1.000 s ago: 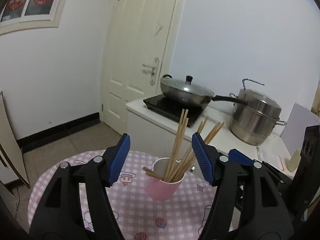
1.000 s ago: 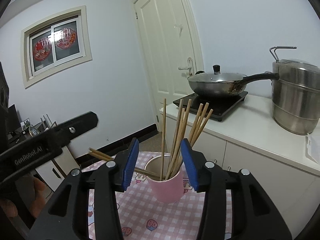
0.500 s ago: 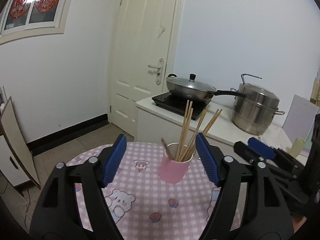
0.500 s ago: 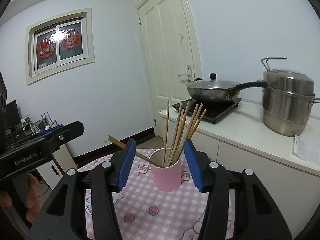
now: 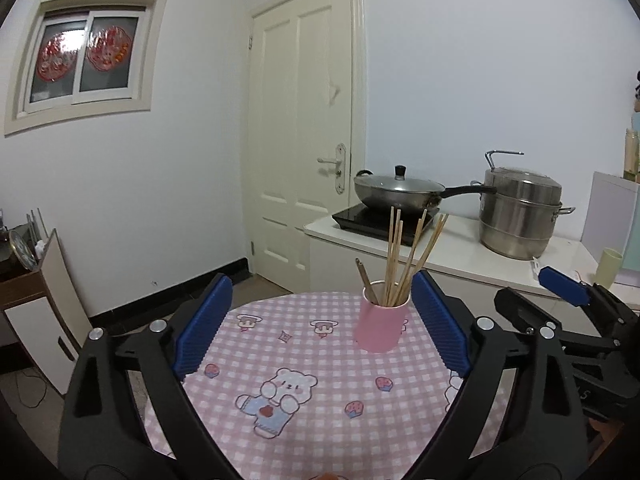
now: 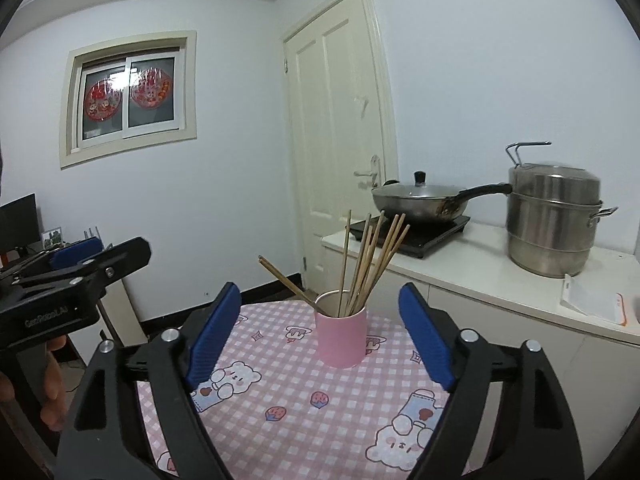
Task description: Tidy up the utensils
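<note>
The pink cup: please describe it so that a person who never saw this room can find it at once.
Start from the round table with the pink checked cloth in front of the white counter. The pink cup stands upright on the cloth, the only object there. Wooden chopsticks stick out of it, one dark pair leaning far aside.

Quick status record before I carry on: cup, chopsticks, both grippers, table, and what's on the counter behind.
cup: pink cup upright on the table, apart from both grippers
chopsticks: wooden chopsticks standing in the cup, fanned out; one darker pair leans far to the left in the right wrist view
left gripper: jaws opening, nothing between the pads
right gripper: jaws opening, nothing between the pads
table: pink checked cloth with bear prints
counter: lidded wok on a black cooktop, steel steamer pot beside it
</note>
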{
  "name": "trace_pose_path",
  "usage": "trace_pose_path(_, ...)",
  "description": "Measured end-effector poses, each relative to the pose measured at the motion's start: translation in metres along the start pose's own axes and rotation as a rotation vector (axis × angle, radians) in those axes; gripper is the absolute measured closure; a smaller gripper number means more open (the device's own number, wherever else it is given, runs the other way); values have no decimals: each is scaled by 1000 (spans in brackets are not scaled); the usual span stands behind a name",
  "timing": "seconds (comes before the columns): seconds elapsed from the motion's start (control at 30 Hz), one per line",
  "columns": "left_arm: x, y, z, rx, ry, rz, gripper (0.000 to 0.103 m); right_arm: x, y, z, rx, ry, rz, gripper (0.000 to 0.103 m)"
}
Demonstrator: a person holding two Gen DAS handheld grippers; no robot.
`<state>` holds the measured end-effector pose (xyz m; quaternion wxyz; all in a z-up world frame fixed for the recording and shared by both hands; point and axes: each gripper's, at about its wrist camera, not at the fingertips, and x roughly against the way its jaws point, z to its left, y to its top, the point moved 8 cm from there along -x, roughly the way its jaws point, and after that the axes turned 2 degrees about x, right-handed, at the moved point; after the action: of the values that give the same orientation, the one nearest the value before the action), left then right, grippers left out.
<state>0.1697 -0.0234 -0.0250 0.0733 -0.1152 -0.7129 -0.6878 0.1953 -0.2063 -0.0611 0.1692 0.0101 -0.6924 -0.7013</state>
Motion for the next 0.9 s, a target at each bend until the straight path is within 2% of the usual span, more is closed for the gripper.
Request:
trace_pose_path(0.27, 37, -10, 12, 12, 39, -42, 10, 25, 2, 16, 39, -24, -47, 20)
trace_pose_path(0.43, 52, -13, 15, 38, 29, -61, 9, 36, -2, 19, 39, -31, -56, 18)
trace_pose_path(0.57, 64, -13, 14, 11, 62, -91, 9, 43, -4, 21, 47, -46, -65, 18)
trace_pose_path(0.9, 84, -10, 13, -5, 89, -163, 7, 53, -5, 25, 47, -37, -84, 18)
